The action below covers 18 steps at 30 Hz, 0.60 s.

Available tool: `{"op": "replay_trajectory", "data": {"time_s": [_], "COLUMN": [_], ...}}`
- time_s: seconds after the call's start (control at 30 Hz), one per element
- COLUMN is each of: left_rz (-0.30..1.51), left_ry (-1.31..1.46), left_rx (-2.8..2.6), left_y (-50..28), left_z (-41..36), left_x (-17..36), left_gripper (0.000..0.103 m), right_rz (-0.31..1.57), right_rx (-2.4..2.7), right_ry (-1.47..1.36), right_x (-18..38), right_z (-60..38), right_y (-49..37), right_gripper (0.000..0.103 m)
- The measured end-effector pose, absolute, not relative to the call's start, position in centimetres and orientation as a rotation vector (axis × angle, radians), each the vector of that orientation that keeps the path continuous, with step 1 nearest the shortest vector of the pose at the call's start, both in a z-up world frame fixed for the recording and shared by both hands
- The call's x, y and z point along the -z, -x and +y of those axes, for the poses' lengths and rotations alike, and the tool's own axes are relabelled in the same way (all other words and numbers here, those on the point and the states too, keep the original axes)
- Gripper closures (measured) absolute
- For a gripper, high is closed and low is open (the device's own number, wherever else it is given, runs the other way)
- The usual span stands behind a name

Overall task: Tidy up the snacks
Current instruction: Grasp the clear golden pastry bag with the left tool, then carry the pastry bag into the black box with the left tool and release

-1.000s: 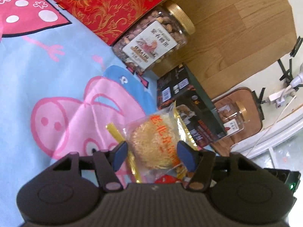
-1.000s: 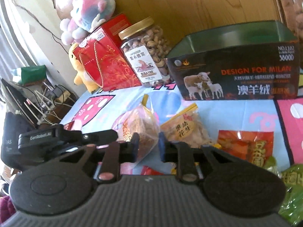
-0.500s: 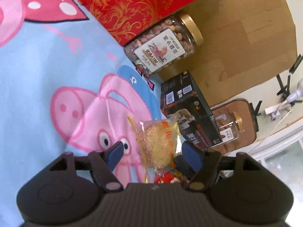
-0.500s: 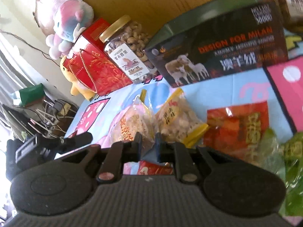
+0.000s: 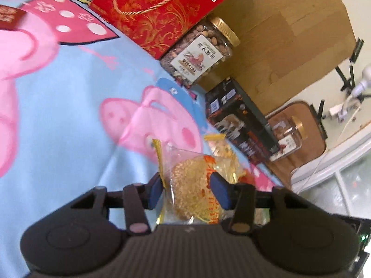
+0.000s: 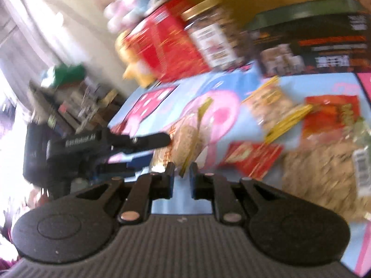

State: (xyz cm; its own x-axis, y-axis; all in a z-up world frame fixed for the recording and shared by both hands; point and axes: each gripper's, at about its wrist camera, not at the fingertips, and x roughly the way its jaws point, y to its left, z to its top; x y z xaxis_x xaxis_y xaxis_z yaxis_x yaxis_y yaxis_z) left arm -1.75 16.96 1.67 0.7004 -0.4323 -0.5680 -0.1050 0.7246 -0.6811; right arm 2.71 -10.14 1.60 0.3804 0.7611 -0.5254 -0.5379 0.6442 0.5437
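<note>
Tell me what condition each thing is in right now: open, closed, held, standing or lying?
Left hand-held gripper: jaws closing around the cake packet.
Cake packet: sealed, between both grippers.
Right hand-held gripper: nearly shut, pinching the packet's edge.
Nut jar: gold lid on, tipped on its side in the left view.
Red gift box: closed.
Dark box: open-topped.
Peanut packet: sealed, lying flat.

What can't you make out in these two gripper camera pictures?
- Right wrist view: motion blur smears the nut jar label and dark box print.
- Left wrist view: the round cake packet lies between the closing jaws; its lower end is hidden by the gripper body.
- Left wrist view: small jar label too small.
</note>
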Motion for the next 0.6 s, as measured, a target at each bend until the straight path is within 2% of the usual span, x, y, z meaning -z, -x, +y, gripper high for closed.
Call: {"op": "replay_trajectory", "data": {"time_s": [0.13, 0.2, 0.33, 0.47, 0.6], "left_rz": [0.816, 0.815, 0.819, 0.811, 0.806], "left_ry": [0.714, 0.694, 0.674, 0.656, 0.651], "left_rx": [0.176, 0.166, 0.175, 0.17, 0.174], "left_y": [4.5, 5.5, 5.9, 6.5, 6.8], "left_z": [16.7, 16.4, 15.8, 15.7, 15.8], "left_x": [-1.5, -1.5, -1.5, -1.3, -1.3], "left_gripper": [0.06, 0.06, 0.06, 0.058, 0.058], "right_rz": [0.89, 0.904, 0.909, 0.841, 0.809], "right_rx": [-0.901, -0.905, -0.877, -0.808, -0.784], "right_ry": [-0.244, -0.224, -0.217, -0.2, -0.227], "right_x": [-0.4, 0.0, 0.0, -0.7, -0.4], "right_z": [-9.5, -9.5, -9.8, -10.4, -11.2], "right_y": [-0.3, 0.6, 1.3, 2.0, 2.2], "right_gripper": [0.087, 0.08, 0.077, 0.056, 0.051]}}
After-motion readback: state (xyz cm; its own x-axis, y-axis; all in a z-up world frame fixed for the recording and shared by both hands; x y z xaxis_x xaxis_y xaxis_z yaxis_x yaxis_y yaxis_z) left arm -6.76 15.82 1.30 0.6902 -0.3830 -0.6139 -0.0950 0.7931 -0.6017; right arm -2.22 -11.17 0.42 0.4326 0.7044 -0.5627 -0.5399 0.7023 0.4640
